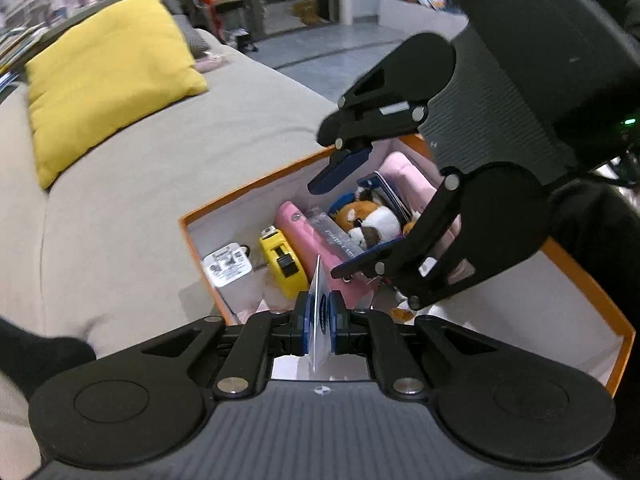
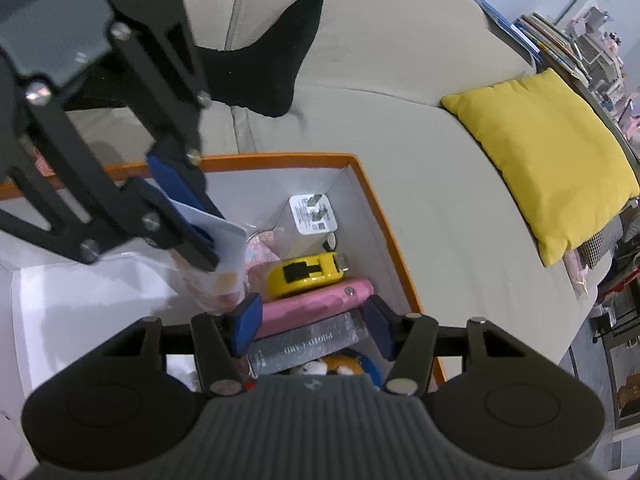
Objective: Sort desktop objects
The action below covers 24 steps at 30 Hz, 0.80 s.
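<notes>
An orange-rimmed box [image 1: 248,184] with white walls sits on a beige sofa. Inside lie a white charger [image 1: 227,266], a yellow tape measure [image 1: 282,262], a pink case [image 1: 308,240], a grey photo card pack [image 2: 308,342] and a plush toy [image 1: 370,222]. My left gripper [image 1: 320,320] is shut on a thin white card [image 1: 319,280], held edge-on above the box's near side. My right gripper [image 2: 312,328] hangs open over the pink case and the card pack, its blue pads [image 2: 246,328] touching nothing. In the right wrist view the left gripper [image 2: 204,232] and its card [image 2: 226,236] are at upper left.
A yellow cushion [image 1: 108,68] lies on the sofa [image 1: 160,168] beyond the box. A person's black-socked foot [image 2: 280,52] rests on the sofa near the box. Books and shelves [image 2: 560,36] stand behind the sofa; a tiled floor [image 1: 332,52] lies past it.
</notes>
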### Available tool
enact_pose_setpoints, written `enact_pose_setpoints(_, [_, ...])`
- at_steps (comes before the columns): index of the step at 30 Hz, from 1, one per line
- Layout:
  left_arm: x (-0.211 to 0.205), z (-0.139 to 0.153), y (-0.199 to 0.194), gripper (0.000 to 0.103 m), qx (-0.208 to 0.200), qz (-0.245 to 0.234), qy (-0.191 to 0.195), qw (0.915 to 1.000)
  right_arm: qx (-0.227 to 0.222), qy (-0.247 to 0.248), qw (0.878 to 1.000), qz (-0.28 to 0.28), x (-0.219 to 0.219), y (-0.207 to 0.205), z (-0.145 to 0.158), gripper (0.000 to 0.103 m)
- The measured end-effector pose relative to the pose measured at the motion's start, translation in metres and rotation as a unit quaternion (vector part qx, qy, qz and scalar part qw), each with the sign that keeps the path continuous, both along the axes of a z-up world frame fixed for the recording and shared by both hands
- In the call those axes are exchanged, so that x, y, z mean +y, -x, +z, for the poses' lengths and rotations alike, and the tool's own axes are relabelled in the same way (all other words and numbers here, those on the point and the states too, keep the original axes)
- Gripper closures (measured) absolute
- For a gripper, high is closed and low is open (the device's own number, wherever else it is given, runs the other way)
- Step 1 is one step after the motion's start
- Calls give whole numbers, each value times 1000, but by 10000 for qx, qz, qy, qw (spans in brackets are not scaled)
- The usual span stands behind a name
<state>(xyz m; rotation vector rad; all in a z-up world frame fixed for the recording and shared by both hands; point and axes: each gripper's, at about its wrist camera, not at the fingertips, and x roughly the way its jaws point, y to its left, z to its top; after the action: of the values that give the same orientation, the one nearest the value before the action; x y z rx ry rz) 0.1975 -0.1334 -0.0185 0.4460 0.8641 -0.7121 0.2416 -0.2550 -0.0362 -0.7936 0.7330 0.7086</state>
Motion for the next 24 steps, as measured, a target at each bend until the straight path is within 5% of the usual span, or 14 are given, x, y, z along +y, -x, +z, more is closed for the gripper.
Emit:
enact_pose_setpoints(13, [-29,-12,0,89,-539,-1350,-958,9847,-11,-5,9997,-233,-11,8,-4,44])
enact_pose_setpoints(17, [-34,-15,-9,71,-662,-1413,-1144,9811,-7,-13,9997,-261,-11,10,-5,44])
enact_pose_setpoints(24, [-26,-13,-9,68,-540,-1405,-1091,9826,9,-23,9997,-261,-11,12,-6,44])
